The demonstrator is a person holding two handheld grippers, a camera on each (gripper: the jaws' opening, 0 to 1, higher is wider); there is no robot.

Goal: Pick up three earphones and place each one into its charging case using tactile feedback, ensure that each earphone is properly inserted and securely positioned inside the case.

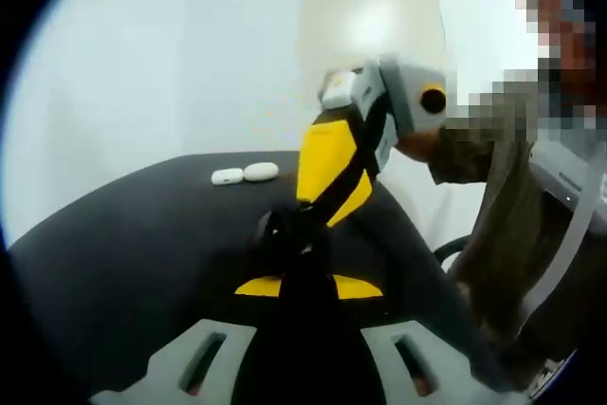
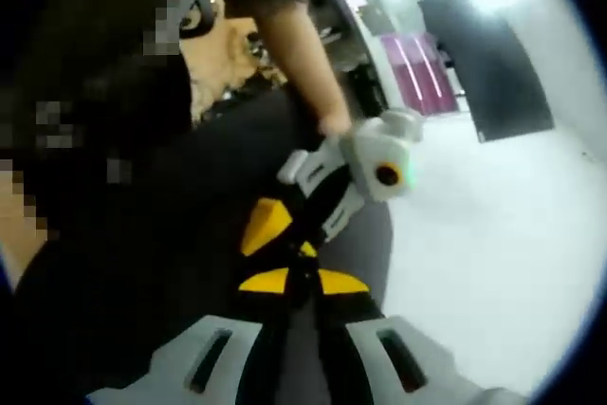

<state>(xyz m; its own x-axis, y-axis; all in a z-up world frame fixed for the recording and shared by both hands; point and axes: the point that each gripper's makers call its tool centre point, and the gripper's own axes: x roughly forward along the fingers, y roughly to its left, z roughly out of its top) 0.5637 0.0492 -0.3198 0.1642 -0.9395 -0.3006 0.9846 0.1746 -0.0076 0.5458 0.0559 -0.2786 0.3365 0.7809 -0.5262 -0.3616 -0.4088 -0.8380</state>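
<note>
Two small white pieces, the left one and the right one, lie side by side far back on the black table; I cannot tell case from earphone. My left gripper points at them, its yellow pads drawn together. The right gripper reaches in from the right, and its dark tip rests over my left pads. In the right gripper view my right gripper is shut with nothing seen between its pads. The left gripper meets it tip to tip, held by a person's hand.
A person stands close at the table's right side. A white wall rises behind the table. In the right gripper view, white floor, a dark panel and a purple cabinet lie beyond the table's edge.
</note>
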